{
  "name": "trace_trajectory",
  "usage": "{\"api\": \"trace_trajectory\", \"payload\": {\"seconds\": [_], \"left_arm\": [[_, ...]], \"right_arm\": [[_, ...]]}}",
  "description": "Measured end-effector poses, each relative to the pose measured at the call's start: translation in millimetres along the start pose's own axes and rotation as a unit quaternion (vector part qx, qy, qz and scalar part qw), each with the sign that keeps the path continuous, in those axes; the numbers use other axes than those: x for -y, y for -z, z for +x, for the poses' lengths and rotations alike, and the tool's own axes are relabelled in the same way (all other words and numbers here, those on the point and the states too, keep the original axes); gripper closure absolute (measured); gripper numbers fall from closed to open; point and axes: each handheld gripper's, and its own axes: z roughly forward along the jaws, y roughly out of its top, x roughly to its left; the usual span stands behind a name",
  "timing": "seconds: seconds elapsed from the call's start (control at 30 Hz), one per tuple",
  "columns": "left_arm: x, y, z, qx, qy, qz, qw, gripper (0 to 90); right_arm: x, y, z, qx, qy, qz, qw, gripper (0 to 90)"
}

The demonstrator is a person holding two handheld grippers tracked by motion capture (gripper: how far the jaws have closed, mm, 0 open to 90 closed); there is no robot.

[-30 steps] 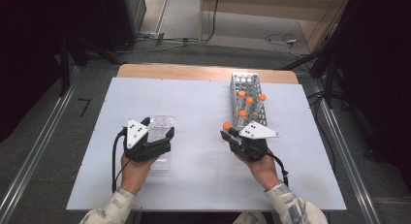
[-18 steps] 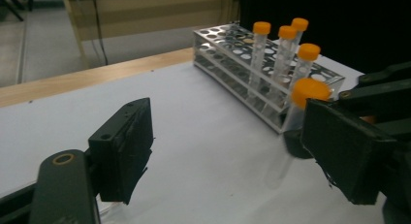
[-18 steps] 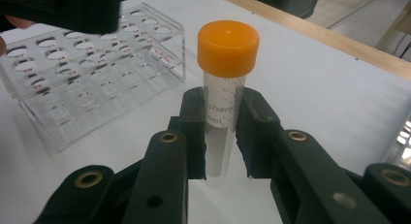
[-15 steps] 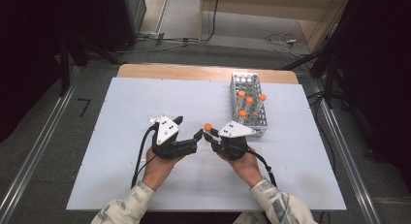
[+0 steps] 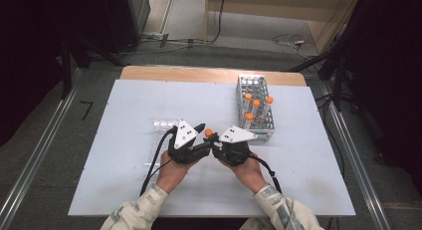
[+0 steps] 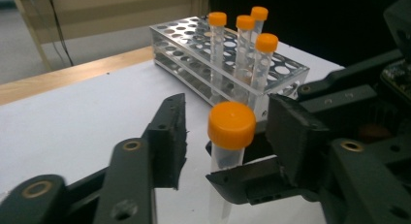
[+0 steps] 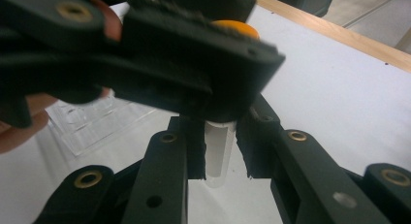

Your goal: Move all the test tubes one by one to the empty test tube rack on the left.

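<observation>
Right gripper (image 5: 215, 140): clamped on the clear body of a test tube (image 6: 228, 151) with an orange cap (image 5: 208, 132). In the high view the tube sits just below the centre of the frame, between the two grippers and above the white tabletop (image 5: 124, 190). In the right gripper view the tube body (image 7: 219, 151) stands upright between the two pads.

Left gripper (image 5: 201, 138): its jaws have just been closing and now stand on either side of the orange cap. In the left gripper view a narrow gap remains between each pad and the cap; the pads do not press on it. The tube is therefore carried by the right gripper alone.

Test tube rack (image 5: 259, 121): metal, perforated, at the right of centre in the high view, near the right gripper. It holds four more orange-capped tubes (image 6: 265, 64), all upright.

Clear plastic tray (image 5: 161, 133): lies flat on the tabletop at the left of the left gripper, partly covered by it.
</observation>
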Motion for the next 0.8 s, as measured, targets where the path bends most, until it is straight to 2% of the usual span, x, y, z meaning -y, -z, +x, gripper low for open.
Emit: {"api": "trace_trajectory", "payload": {"seconds": [0.07,0.23,0.43,0.47,0.53,0.67,0.77,0.8], "left_arm": [[1.0,-0.3,-1.2,-0.001,-0.006,-0.001,1.0,57.6],[0.1,1.5,-1.4,0.001,0.001,-0.009,1.0,69.5],[-1.6,2.8,-1.4,0.0,0.004,-0.008,1.0,70.8],[-2.3,3.3,-1.2,0.001,0.005,-0.008,1.0,70.9],[-5.5,5.8,0.5,-0.003,0.004,-0.009,0.9999,70.9],[-16.2,13.1,11.7,-0.022,0.015,-0.023,0.9994,71.0],[-23.1,18.5,23.8,-0.041,0.03,-0.028,0.9983,71.0],[-23.1,18.5,23.8,-0.041,0.03,-0.028,0.9983,71.0]], "right_arm": [[-0.1,0.2,-0.3,0.0,-0.002,0.0,1.0,70.9],[0.4,-0.7,-0.5,-0.002,-0.001,0.0,1.0,70.9],[-0.3,0.5,-0.2,-0.003,-0.004,-0.002,1.0,70.2],[-0.4,0.8,-0.1,-0.005,-0.004,-0.004,1.0,66.8],[-1.0,1.6,0.2,-0.012,-0.003,-0.007,0.9999,54.4],[-2.4,4.2,-1.2,-0.021,-0.014,-0.006,0.9997,41.1],[-2.5,5.9,-4.7,-0.017,-0.025,0.0,0.9995,33.5],[-2.4,6.5,-5.6,-0.016,-0.027,0.002,0.9995,32.0]]}}
